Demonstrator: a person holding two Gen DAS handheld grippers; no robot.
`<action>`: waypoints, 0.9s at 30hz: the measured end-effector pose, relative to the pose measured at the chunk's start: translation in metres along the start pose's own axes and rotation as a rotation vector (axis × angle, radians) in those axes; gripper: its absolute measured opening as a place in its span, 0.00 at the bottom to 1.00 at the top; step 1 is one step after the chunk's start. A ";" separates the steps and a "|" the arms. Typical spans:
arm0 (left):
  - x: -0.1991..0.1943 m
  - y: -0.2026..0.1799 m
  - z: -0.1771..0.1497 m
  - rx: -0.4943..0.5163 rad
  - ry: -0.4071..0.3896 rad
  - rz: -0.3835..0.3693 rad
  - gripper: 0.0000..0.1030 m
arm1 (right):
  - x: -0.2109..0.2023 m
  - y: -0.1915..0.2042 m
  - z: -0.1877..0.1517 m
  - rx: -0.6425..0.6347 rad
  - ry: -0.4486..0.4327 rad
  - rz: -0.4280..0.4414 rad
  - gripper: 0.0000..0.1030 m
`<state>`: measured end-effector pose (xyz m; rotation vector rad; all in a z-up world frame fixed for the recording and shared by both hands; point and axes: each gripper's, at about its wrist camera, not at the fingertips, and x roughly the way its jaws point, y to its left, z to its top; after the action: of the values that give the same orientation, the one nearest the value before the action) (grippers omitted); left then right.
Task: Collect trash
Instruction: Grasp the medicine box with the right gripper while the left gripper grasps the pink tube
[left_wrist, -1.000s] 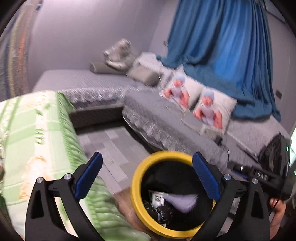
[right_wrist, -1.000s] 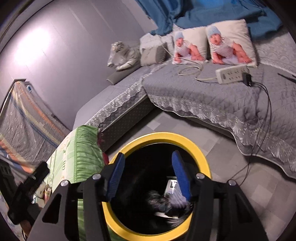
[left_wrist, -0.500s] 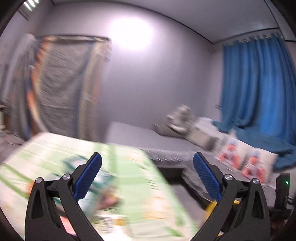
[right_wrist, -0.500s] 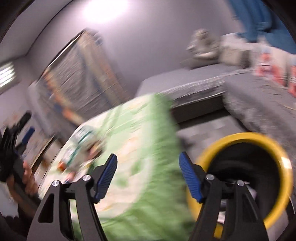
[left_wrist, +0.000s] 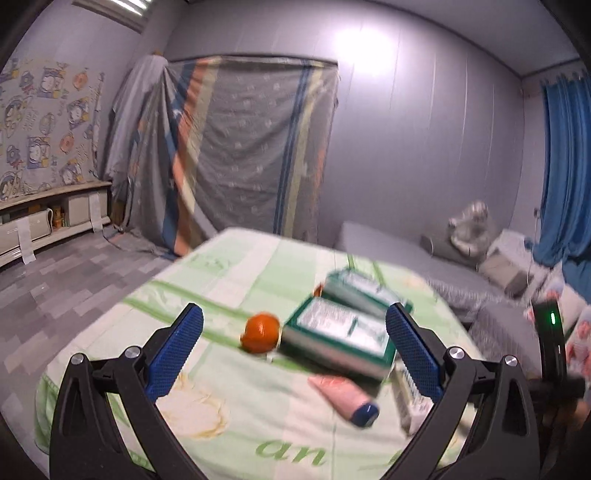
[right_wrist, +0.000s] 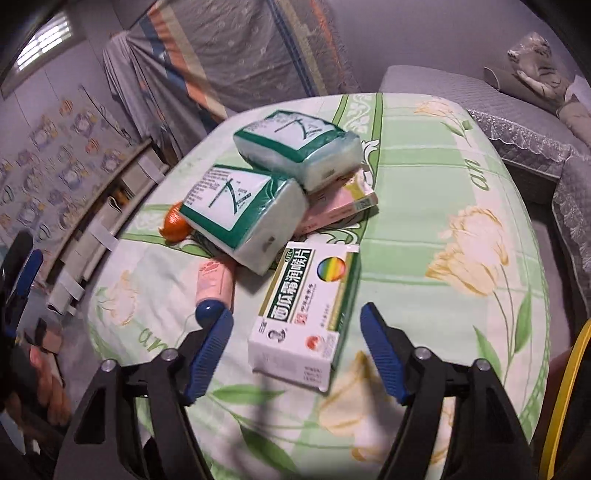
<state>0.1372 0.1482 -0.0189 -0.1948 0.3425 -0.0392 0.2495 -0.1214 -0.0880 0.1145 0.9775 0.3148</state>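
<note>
A table with a green flowered cloth (right_wrist: 443, 206) holds two green-and-white tissue packs (right_wrist: 243, 206), a white-and-green medicine box (right_wrist: 306, 310), a pink tube with a blue cap (right_wrist: 214, 284), a pink box (right_wrist: 343, 203) and an orange peel (right_wrist: 175, 223). My right gripper (right_wrist: 297, 354) is open and empty, just above the near end of the medicine box. My left gripper (left_wrist: 295, 350) is open and empty above the table, with the orange peel (left_wrist: 260, 332) and a tissue pack (left_wrist: 340, 332) between its fingers' lines. The yellow bin rim (right_wrist: 569, 387) shows at the right edge.
A grey sofa (left_wrist: 406, 251) with cushions lies beyond the table. A draped striped sheet (left_wrist: 240, 147) covers furniture at the back wall. A low shelf (left_wrist: 44, 218) runs along the left wall. Blue curtains (left_wrist: 569, 166) hang at the right.
Both grippers have swung away from the yellow bin and now face the table. Both stay open and empty.
</note>
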 end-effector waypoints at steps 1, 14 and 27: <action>0.005 0.001 -0.006 0.018 0.036 -0.013 0.92 | 0.005 0.002 -0.002 -0.007 0.007 -0.019 0.72; 0.045 -0.016 -0.045 0.108 0.232 -0.106 0.92 | 0.060 0.006 0.011 -0.019 0.129 -0.168 0.75; 0.066 -0.048 -0.066 0.190 0.340 -0.110 0.92 | 0.027 -0.018 0.015 0.039 0.010 -0.041 0.63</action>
<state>0.1774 0.0848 -0.0919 -0.0174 0.6632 -0.2147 0.2800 -0.1298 -0.1052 0.1281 0.9947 0.2593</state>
